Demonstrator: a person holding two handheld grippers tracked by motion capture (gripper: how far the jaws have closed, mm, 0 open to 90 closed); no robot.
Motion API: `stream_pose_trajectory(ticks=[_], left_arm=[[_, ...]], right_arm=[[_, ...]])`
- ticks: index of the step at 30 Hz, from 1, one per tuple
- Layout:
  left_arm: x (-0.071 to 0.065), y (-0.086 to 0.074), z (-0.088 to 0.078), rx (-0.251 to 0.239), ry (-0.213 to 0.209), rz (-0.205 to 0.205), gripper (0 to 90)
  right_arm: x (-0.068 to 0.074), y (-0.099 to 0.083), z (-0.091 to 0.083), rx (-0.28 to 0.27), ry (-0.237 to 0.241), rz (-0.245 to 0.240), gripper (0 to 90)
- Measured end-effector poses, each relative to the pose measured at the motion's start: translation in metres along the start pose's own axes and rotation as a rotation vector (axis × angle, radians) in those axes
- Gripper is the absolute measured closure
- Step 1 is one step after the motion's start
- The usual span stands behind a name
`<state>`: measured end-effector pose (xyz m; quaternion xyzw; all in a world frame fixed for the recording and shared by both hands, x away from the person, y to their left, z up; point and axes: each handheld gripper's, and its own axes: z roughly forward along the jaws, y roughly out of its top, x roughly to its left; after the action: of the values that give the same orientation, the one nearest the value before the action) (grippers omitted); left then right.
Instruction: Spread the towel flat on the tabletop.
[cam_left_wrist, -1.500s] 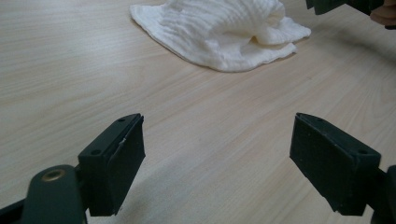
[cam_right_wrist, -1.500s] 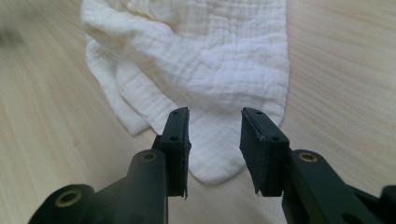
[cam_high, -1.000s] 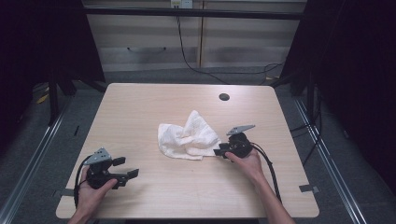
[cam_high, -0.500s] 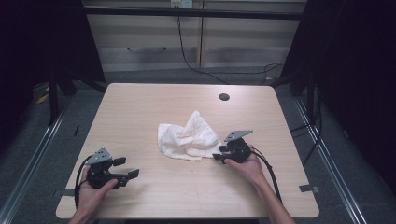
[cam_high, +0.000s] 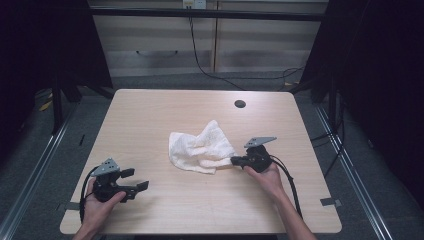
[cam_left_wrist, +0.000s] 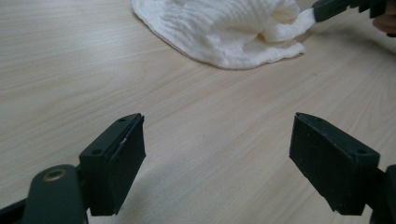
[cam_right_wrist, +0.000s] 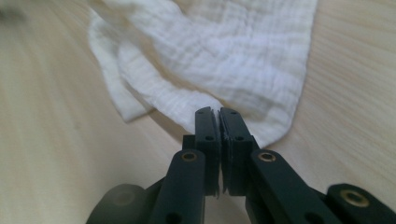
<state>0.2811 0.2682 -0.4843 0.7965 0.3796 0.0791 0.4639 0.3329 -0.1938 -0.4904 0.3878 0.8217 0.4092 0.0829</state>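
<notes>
A crumpled white cloth (cam_high: 200, 147) lies in the middle of the wooden table (cam_high: 150, 115). My right gripper (cam_high: 234, 161) sits at the cloth's right edge. Its jaws have just been closing and are now shut on a fold of the cloth (cam_right_wrist: 224, 51), pinched at the tips of the right gripper (cam_right_wrist: 219, 114). In the left gripper view the right gripper (cam_left_wrist: 322, 10) holds a twisted end of the cloth (cam_left_wrist: 224, 28). My left gripper (cam_high: 137, 179) rests near the table's front left corner. Nothing but bare wood lies between the widely open jaws of the left gripper (cam_left_wrist: 233, 158).
A round black grommet hole (cam_high: 240, 104) sits in the far right part of the tabletop. Beyond the table's far edge stand low cabinets (cam_high: 160, 50) with a hanging cable. Metal rails run along the floor on both sides.
The right gripper's jaws have closed onto the cloth's right edge, and the hand shifted slightly. The left hand and its gripper have stayed put.
</notes>
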Motion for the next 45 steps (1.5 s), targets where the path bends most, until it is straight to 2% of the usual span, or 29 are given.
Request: stream_pose_trajectory(ticks=[2,5,9,12,13,15,16,17,22,23,25,27,37,42,45], left_arm=[[-0.001,0.0,0.0,-0.005,-0.001,-0.002,18.2],[-0.001,0.0,0.0,-0.006,-0.002,-0.001,18.3],[-0.001,0.001,0.001,-0.003,-0.004,-0.001,18.3],[-0.001,0.001,0.001,-0.003,-0.005,0.002,18.3],[-0.001,0.002,0.001,-0.003,-0.005,0.002,18.3],[-0.001,0.002,0.001,-0.003,-0.005,0.003,18.4],[-0.001,0.002,0.001,-0.003,-0.006,0.003,18.4],[-0.001,0.002,0.001,-0.005,-0.006,0.002,18.4],[-0.001,0.002,0.001,-0.007,-0.009,0.004,18.4],[0.0,0.002,0.001,-0.008,-0.009,0.004,18.4],[0.0,0.002,0.001,-0.007,-0.007,0.004,18.4],[0.0,0.002,0.001,-0.006,-0.006,0.005,18.4],[0.0,0.002,0.001,-0.005,-0.009,0.004,18.4],[0.0,0.002,0.001,-0.004,-0.009,0.003,18.4],[-0.001,0.002,0.001,-0.004,-0.01,0.005,18.4]], right_arm=[[0.004,0.006,-0.01,-0.033,0.034,0.005,86.9],[0.011,0.014,-0.023,-0.058,0.05,-0.002,86.9],[0.023,0.027,-0.042,-0.109,0.061,-0.037,87.0],[0.033,0.043,-0.058,-0.162,0.069,-0.065,87.1],[0.033,0.043,-0.058,-0.162,0.069,-0.065,87.1],[0.038,0.056,-0.067,-0.192,0.076,-0.079,87.2],[0.038,0.056,-0.067,-0.192,0.076,-0.079,87.2],[0.04,0.064,-0.072,-0.211,0.077,-0.089,87.2],[0.045,0.083,-0.081,-0.254,0.085,-0.104,87.2],[0.05,0.093,-0.086,-0.278,0.098,-0.116,87.3],[0.052,0.096,-0.088,-0.286,0.102,-0.121,87.2],[0.061,0.106,-0.095,-0.31,0.113,-0.145,87.3],[0.079,0.114,-0.111,-0.366,0.157,-0.181,87.3],[0.088,0.12,-0.13,-0.432,0.196,-0.191,87.3],[0.091,0.122,-0.135,-0.455,0.218,-0.194,87.3]])
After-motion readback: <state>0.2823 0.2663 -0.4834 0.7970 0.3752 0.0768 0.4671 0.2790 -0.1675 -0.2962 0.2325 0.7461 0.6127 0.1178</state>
